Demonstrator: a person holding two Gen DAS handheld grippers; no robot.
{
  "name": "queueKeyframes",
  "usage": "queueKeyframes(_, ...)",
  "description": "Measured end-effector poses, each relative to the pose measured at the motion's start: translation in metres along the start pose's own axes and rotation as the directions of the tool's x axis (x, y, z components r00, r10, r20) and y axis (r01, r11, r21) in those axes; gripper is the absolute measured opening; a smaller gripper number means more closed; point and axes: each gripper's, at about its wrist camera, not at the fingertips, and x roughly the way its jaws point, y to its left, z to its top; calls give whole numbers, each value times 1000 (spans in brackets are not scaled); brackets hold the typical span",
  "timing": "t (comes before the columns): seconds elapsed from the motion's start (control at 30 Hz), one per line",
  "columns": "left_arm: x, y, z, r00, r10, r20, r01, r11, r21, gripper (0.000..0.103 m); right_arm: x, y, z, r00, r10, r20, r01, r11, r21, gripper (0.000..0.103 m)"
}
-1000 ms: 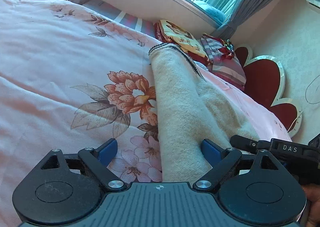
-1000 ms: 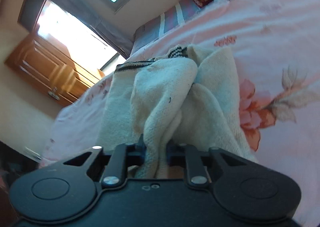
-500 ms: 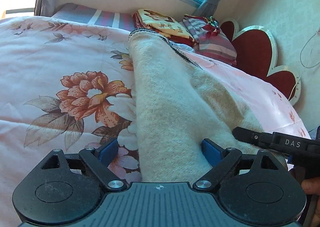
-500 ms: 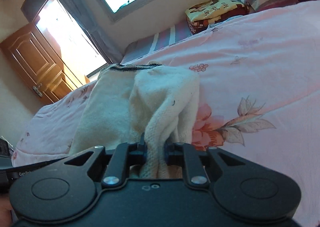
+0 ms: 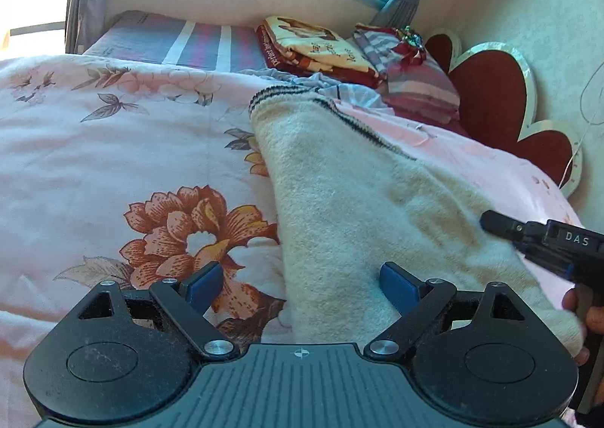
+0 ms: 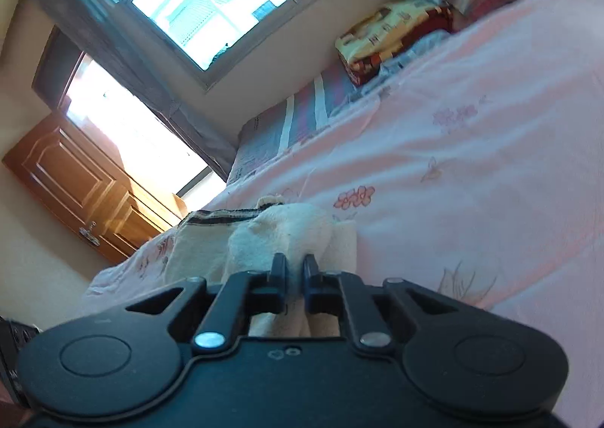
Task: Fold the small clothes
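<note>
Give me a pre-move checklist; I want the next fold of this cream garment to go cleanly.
1. Right gripper pinching the garment: ok, its jaws have just closed further on a bunch of cloth.
2. Left gripper free to take a hold: ok, jaws wide, pads not pressing, cloth lying between them.
3. Striped hem flat on the bedspread: ok.
4. Garment smooth: not ok, it is bunched at the right gripper.
5. Underside layers aligned: cannot tell.
</note>
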Motion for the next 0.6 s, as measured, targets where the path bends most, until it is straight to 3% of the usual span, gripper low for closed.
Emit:
queueKeyframes(0.1,5,1,-5,1000,-6,7,6,1000,-5,93,12,3,-14,992,-117,-56,111,989,-98,9)
queueKeyframes(0.17,-1,-3,-6,1000,11,23,-12,1000,9,93,6,5,-16,992,-116,-47,111,990,-90,11)
queueKeyframes(0.23,-18,-10,-10,997,19,81,-22,999,39,93,-12,12,-13,992,-125,3,125,988,-96,23)
queueKeyframes(0.33,-54,-27,-29,982,-28,188,8,994,106,92,-51,29,-18,994,-64,86,77,985,-153,22)
queueKeyframes(0.43,-83,-46,-55,957,-114,265,56,974,220,92,-84,53,-39,995,13,96,14,960,-279,20)
queueKeyframes(0.5,-92,-59,-68,943,-184,279,95,948,305,92,-95,66,-57,997,48,66,-21,932,-362,18)
queueKeyframes(0.6,-88,-74,-77,953,-210,217,123,926,357,92,-95,76,-78,1000,20,18,-10,889,-458,18)
